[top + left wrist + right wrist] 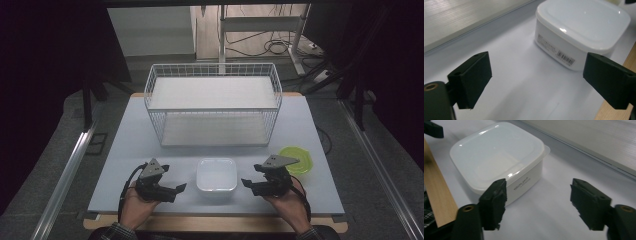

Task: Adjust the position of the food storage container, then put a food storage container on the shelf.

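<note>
Both grippers are standing released, jaws spread with nothing between them, one on either side of the white lidded container. Left gripper is sitting just beside the container's left wall, jaw tips aiming at it without touching; right gripper is mirroring this at the container's right wall, also apart from it. Each is being held in 1 hand, the other hand coming up from the near edge of the table.

From the left gripper view, the container is lying ahead and toward the right-hand jaw, clear of both pads. From the right gripper view, it is lying ahead and toward the left-hand jaw, its near corner partly hidden behind that jaw.

A barcode sticker is showing on the side wall facing the left gripper, with small print beside it too fine to read. Small printed lettering is showing on the wall facing the right gripper, also not legible.

The container is roughly square with rounded corners, so no long axis is standing out; it is sitting flat, lid up, sides squared to the table edge.

Beyond the right gripper, a green bowl is resting; farther ahead of both, a white wire basket is standing.
</note>
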{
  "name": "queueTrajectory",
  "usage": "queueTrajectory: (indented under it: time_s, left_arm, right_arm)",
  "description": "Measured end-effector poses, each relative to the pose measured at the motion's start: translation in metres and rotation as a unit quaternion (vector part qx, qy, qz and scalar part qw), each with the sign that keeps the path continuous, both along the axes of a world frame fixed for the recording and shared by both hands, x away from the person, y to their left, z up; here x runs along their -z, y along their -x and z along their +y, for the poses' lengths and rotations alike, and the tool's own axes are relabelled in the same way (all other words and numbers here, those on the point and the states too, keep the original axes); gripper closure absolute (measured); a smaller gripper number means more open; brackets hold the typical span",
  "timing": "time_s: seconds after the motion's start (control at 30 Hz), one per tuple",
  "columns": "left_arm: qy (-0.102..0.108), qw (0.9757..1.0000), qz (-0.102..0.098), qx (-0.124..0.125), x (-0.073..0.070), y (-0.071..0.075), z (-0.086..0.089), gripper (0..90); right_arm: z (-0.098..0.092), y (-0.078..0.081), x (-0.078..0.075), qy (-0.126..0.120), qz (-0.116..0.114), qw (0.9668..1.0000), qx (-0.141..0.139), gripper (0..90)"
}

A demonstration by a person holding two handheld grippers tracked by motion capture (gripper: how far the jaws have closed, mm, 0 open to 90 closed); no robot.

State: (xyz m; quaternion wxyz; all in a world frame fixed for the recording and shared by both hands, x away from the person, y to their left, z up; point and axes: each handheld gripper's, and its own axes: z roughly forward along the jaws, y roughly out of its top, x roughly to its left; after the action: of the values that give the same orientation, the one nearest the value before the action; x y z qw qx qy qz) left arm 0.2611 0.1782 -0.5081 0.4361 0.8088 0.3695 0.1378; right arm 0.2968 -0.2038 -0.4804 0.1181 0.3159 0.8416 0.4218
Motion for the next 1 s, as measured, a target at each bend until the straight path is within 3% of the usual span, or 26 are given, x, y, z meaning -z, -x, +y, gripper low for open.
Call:
queueTrajectory:
  time_s: [0.13, 0.37, 0.47, 0.67, 0.8, 0.87, 0.9, 1.0]
  left_arm:
    - [-0.002, 1.0, 0.0, -0.007, 0.005, 0.001, 0.003, 4.2]
    - [0.018, 0.9993, -0.005, -0.033, 0.007, 0.001, 0.007, 1.8]
    - [0.016, 0.9991, -0.003, -0.04, 0.008, 0.0, 0.006, 1.9]
    - [-0.012, 0.9993, -0.01, -0.033, 0.01, -0.001, 0.002, 5.1]
    - [-0.016, 0.9992, -0.012, -0.034, 0.007, -0.001, 0.001, 6.6]
    - [-0.012, 0.9994, -0.008, -0.032, 0.005, 0.0, 0.0, 6.9]
    - [-0.007, 0.9996, 0.013, -0.025, 0.002, -0.001, -0.001, 7.1]
    - [0.004, 0.9995, 0.026, -0.014, 0.0, -0.001, -0.002, 6.1]
  right_arm:
    - [-0.003, 0.003, 0.001, -0.008, 0.001, 1.0, 0.001, 19.5]
    - [-0.005, 0.005, 0.006, -0.007, 0.011, 0.9999, -0.002, 11.7]
    - [-0.004, 0.004, 0.007, -0.003, 0.009, 1.0, -0.003, 8.9]
    - [-0.001, 0.005, 0.007, -0.004, 0.007, 0.9999, -0.006, 5.9]
    - [0.0, 0.004, 0.007, -0.002, 0.004, 1.0, -0.007, 5.7]
    - [0.0, 0.004, 0.007, -0.002, 0.003, 1.0, -0.008, 5.8]
    - [0.0, 0.004, 0.007, -0.002, 0.003, 1.0, -0.009, 5.7]
    - [0.001, 0.004, 0.007, -0.001, 0.002, 1.0, -0.009, 5.7]
